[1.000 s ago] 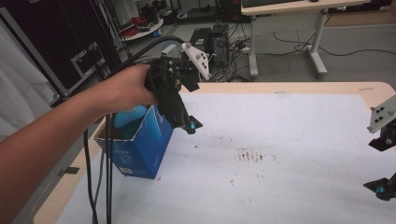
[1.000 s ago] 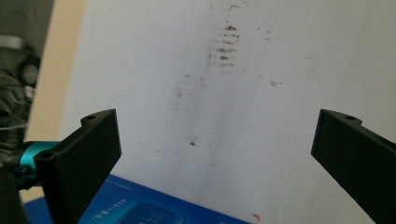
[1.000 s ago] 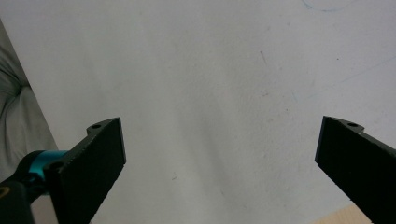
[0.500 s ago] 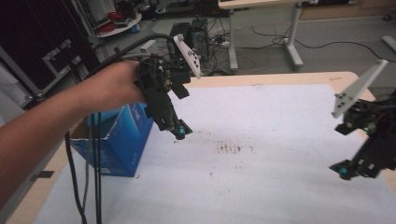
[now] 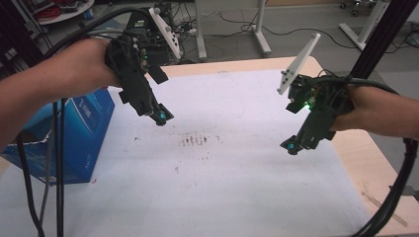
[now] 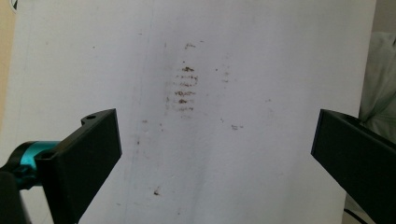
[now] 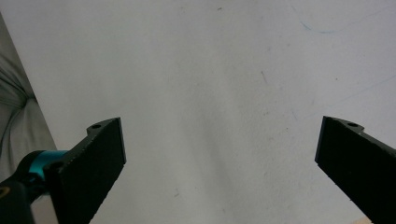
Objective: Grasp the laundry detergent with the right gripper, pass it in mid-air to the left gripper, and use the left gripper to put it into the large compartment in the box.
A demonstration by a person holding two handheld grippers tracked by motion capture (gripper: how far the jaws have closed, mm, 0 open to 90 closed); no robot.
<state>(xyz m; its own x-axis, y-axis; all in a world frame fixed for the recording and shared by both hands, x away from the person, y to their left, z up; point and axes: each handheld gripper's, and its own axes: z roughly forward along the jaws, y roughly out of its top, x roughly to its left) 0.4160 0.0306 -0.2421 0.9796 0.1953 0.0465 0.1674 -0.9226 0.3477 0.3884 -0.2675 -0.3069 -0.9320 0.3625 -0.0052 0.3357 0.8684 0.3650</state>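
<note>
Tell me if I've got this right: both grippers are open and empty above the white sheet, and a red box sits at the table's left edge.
Not quite. The box is blue, not red, as the high view shows. The rest holds: the left gripper and right gripper are open and empty above the white sheet.

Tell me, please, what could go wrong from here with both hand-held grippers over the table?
1. The left hand-held gripper has cables hanging against the blue box at the table's edge; they might snag or drag it off.
2. The brown stains on the white sheet could smear anything set there.
</note>
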